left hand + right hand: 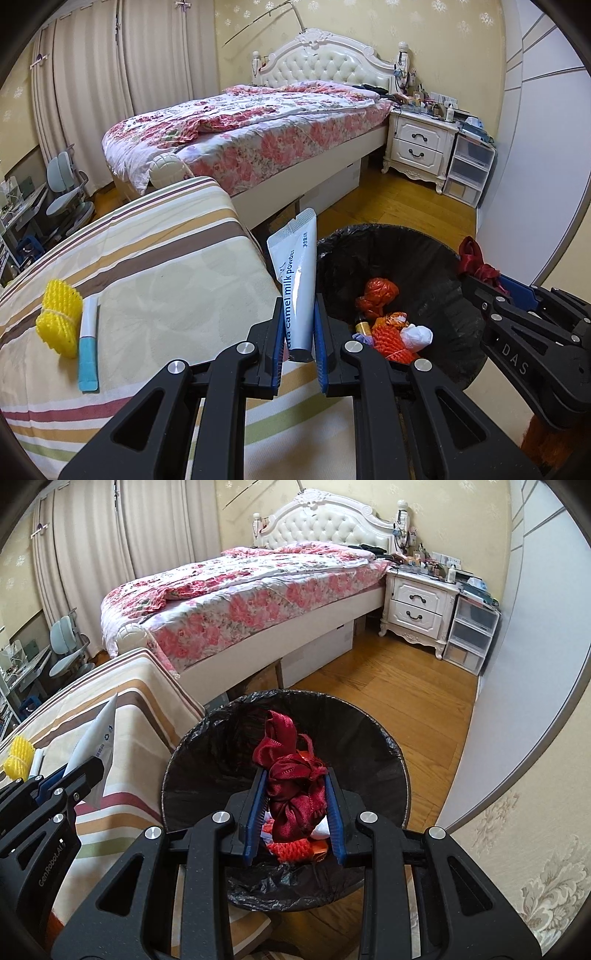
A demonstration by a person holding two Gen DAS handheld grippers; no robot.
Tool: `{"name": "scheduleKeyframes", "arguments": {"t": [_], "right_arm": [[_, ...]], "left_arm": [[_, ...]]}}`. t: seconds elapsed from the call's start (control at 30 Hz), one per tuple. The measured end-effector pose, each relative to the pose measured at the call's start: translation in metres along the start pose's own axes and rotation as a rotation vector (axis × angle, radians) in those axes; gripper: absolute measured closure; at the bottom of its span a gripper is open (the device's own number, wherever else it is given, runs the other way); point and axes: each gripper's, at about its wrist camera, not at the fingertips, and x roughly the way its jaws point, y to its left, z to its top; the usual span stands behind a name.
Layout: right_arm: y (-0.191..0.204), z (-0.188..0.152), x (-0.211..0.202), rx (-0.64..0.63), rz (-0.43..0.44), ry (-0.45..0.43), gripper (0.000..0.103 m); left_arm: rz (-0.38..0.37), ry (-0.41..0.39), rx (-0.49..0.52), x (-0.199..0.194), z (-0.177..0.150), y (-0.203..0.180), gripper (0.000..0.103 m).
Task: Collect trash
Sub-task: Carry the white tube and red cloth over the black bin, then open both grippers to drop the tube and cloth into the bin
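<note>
Because the left gripper (299,332), clamped on the upright milk powder sachet (295,280), sits beside the bin (436,243) rim, a release here could miss. The right gripper (295,805) pinches the red ribbon (291,775) directly above the bin; loops may snag.

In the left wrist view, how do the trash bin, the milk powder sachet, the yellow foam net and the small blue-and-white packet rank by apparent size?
1. trash bin
2. milk powder sachet, though it sits nearest the camera, in the left tool
3. yellow foam net and blue-and-white packet: they look alike, so I do not rank them.
</note>
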Motion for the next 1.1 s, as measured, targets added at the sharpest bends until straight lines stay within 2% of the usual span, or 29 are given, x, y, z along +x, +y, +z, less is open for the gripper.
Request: {"name": "scheduleKeyframes", "arguments": {"t": [0.57,0.6,0.63,0.67,0.7,0.73,0.9,1.1], "right_arm": [[-0.010,0.007,0.017,0.024,-0.016,0.004,0.072],[-0.009,0.007,0.018,0.027,-0.016,0.005,0.070],[-0.010,0.007,0.018,0.031,-0.019,0.003,0.062],[-0.010,0.007,0.018,0.034,-0.023,0.000,0.058],[-0.010,0.007,0.017,0.036,-0.027,-0.004,0.056],[-0.011,0.007,0.017,0.038,-0.029,-0.004,0.056],[-0.015,0.006,0.016,0.049,-0.041,-0.003,0.055],[-0.018,0.005,0.014,0.059,-0.063,-0.011,0.043]], "left_arm": [[0.010,0.025,0.027,0.015,0.007,-0.014,0.086],[0.011,0.027,0.030,0.016,0.008,-0.014,0.084],[0.013,0.029,0.034,0.016,0.008,-0.015,0.079],[0.017,0.030,0.036,0.017,0.008,-0.015,0.074],[0.020,0.029,0.035,0.017,0.008,-0.015,0.062],[0.021,0.027,0.031,0.017,0.007,-0.014,0.055],[0.029,0.025,0.026,0.017,0.007,-0.013,0.046],[0.042,0.010,0.026,0.013,0.006,-0.010,0.032]]}}
